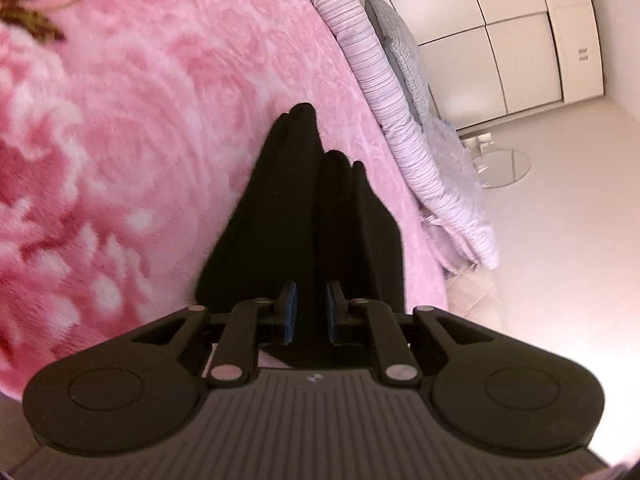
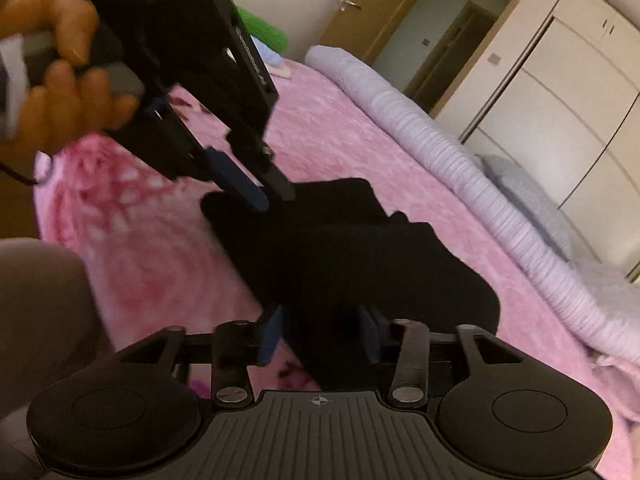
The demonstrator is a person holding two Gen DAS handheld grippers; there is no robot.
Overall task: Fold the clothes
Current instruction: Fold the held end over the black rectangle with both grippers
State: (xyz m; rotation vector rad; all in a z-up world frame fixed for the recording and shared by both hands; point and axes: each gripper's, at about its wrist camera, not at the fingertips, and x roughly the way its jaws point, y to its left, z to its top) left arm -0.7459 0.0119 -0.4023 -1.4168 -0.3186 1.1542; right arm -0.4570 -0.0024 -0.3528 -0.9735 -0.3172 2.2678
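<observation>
A black garment [image 1: 304, 216] lies bunched in folds on the pink floral blanket [image 1: 160, 128] of a bed. My left gripper [image 1: 311, 308] is shut on the garment, its blue pads pressing a fold. In the right wrist view the same garment [image 2: 360, 256] runs across the blanket [image 2: 340, 136]. My right gripper [image 2: 320, 332] has its pads [image 2: 272, 332] either side of a thick bunch of the black cloth and is shut on it. The left gripper [image 2: 272, 196] shows there too, held by a hand [image 2: 60, 64] and pinching the garment's far end.
A rolled lilac striped duvet [image 2: 480, 184] and a grey pillow [image 2: 532, 208] lie along the far side of the bed. White wardrobes [image 2: 560, 92] and a door [image 2: 436, 28] stand behind. A green item [image 2: 264, 32] sits at the bed's far end.
</observation>
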